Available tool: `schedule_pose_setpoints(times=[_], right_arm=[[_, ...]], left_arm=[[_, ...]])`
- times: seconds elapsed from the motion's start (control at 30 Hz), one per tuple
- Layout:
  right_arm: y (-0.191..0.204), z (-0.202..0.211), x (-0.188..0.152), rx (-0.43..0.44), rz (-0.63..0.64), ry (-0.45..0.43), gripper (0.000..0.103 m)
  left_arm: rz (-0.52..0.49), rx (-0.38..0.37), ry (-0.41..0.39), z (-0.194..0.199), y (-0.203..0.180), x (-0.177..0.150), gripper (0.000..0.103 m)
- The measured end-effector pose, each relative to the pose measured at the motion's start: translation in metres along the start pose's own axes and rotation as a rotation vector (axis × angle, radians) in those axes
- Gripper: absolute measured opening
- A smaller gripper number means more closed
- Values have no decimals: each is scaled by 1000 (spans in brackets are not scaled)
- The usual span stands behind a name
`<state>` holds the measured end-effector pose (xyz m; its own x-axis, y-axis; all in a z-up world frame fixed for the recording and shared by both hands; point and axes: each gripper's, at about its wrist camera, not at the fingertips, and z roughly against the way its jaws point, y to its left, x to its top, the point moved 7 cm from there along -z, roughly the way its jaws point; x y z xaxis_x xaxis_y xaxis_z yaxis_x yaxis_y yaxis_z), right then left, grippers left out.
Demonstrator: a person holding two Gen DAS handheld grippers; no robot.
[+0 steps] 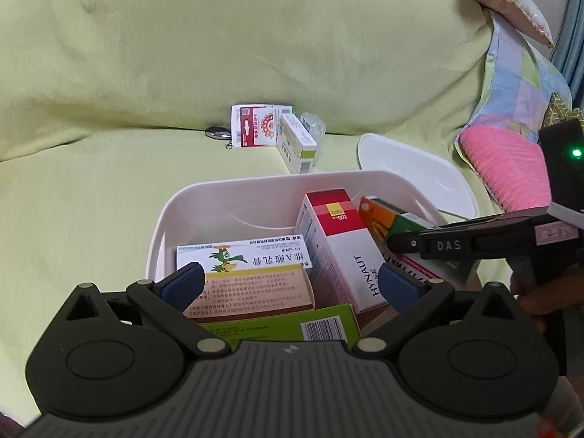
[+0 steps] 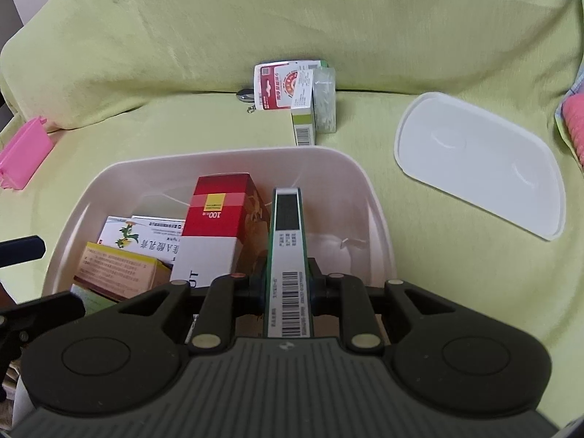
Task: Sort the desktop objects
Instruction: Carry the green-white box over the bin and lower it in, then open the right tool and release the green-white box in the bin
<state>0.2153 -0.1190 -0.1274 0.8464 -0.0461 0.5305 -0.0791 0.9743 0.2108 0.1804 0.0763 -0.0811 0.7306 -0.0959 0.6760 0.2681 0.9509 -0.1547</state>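
Now right tongs (image 2: 286, 284) pinching a thin green-edged box (image 2: 288, 241) on edge over the white bin (image 2: 368, 189). Left tongs (image 1: 288, 284) spread wide, empty, above the packed boxes, the red-and-white carton (image 1: 339, 248) between the blue pads (image 1: 186, 281). Beyond the bin, on the green sofa cover (image 2: 182, 36): white lid (image 2: 481, 160) to the right, red-printed packet (image 2: 281, 85) and small box (image 2: 303, 116) at the backrest, pink case (image 2: 22, 160) far left.

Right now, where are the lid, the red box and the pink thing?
lid (image 2: 481, 168): right wrist view, flat middle of its top.
red box (image 2: 215, 211): right wrist view, its red upper face.
pink thing (image 2: 22, 157): right wrist view, its top side.
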Motion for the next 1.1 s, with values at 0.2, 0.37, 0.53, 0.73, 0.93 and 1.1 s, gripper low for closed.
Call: schedule_pose_setpoints(times=[0.2, 0.37, 0.53, 0.73, 0.93, 1.1], right_arm=[[-3, -13, -5, -7, -21, 15, 17], [0, -18, -15, 14, -19, 67, 18], [1, -8, -20, 83, -23, 112, 23], [3, 21, -33, 145, 109, 170, 35], [7, 38, -55, 161, 334, 273, 42], [15, 36, -57, 158, 542, 314, 41]], left_arm=[[-6, -6, 16, -6, -3, -3, 101], [-7, -6, 26, -9, -5, -5, 101], [-19, -12, 31, -9, -11, -6, 101], [-27, -16, 32, -7, -17, -7, 101], [-33, -21, 36, -4, -21, -10, 101], [-49, -28, 37, -1, -26, -12, 101]])
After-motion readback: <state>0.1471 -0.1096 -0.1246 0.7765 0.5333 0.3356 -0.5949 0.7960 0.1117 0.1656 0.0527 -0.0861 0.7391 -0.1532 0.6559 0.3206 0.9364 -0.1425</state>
